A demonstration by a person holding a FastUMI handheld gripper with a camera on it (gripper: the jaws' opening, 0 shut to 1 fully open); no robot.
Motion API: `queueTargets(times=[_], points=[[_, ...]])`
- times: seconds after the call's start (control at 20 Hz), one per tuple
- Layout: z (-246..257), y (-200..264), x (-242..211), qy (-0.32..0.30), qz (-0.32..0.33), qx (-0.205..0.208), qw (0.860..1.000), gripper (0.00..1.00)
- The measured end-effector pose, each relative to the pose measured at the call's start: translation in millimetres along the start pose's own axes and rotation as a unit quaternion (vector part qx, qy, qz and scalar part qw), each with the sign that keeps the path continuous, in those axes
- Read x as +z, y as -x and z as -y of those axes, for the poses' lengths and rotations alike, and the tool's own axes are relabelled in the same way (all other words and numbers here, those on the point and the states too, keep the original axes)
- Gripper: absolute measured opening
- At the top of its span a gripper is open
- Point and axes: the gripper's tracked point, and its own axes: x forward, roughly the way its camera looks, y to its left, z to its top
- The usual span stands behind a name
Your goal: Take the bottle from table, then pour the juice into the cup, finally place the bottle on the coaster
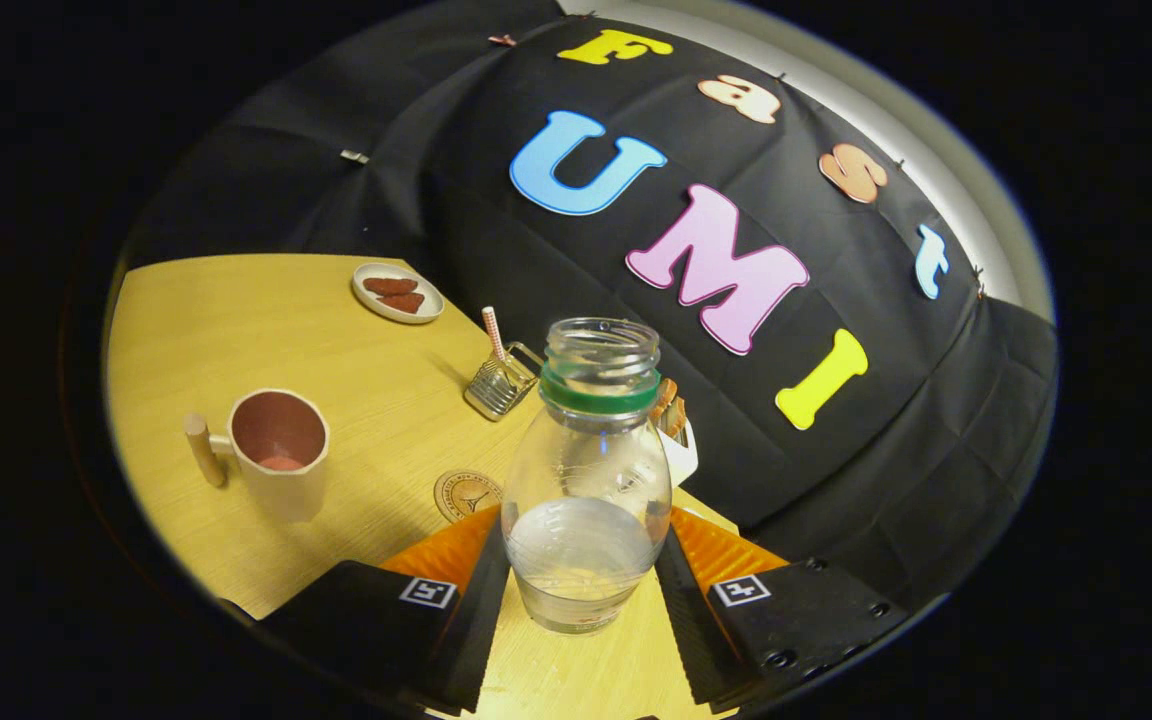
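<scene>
Item: my gripper (584, 590), jaws pinching the clear, uncapped, green-collared plastic bottle (588, 470) at lower centre; pink faceted wooden-handled cup (278, 452) left; round cork coaster (466, 494) between them.

Warm, even overhead light on the table (266, 330), soft shadows, sharp centre, strong fisheye bending at edges.

1. Worktop (356, 370): pale wood-grain surface, evenly lit.
2. Booth wall (416, 190): creased black cloth, rising behind the worktop from 10 to 3 o'clock.
3. Pale wall strip (896, 120): above the cloth, at 1 o'clock.
</scene>
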Motion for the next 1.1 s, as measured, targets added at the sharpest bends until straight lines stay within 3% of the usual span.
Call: queueTargets(times=[0.7, 1.1], points=[[-56, -28, 9, 0.180, -0.001, 0.006, 0.984, 0.77], [-70, -39, 16, 0.274, 0.017, 0.004, 0.962, 0.77]])
